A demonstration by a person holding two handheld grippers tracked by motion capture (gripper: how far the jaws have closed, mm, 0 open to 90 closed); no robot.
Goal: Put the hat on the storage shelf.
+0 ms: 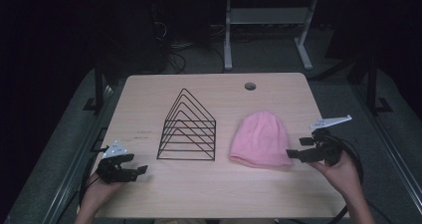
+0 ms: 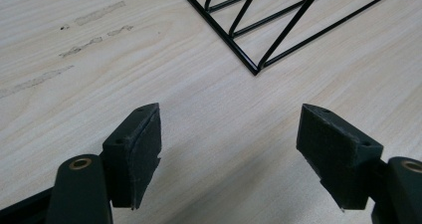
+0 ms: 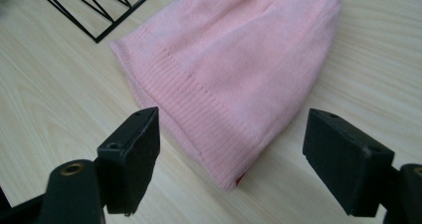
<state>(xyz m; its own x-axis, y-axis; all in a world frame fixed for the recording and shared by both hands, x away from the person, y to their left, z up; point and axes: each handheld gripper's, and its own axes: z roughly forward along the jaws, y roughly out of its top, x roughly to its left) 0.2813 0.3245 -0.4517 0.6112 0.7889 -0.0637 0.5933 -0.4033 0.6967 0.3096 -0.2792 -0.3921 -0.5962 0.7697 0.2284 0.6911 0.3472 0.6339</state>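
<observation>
A pink knit beanie (image 1: 261,138) lies flat on the wooden table (image 1: 209,189), right of centre, its ribbed brim toward the front edge. My right gripper (image 1: 297,148) hovers just right of the brim, open, nothing between its jaws. In the right gripper view the beanie (image 3: 239,64) spreads ahead of the open gripper (image 3: 231,159), its brim corner lying between the jaws. A black wire rack (image 1: 188,127) of triangular dividers stands at the table's middle. My left gripper (image 1: 137,165) is open near the front left, apart from the rack. The rack's corner (image 2: 256,69) shows ahead of the open left gripper (image 2: 229,149).
A round cable hole (image 1: 250,86) sits near the table's far edge. Faint smudges (image 2: 74,45) mark the wood left of the rack. Beyond the table stand a white desk frame (image 1: 268,30) and cables on the dark floor.
</observation>
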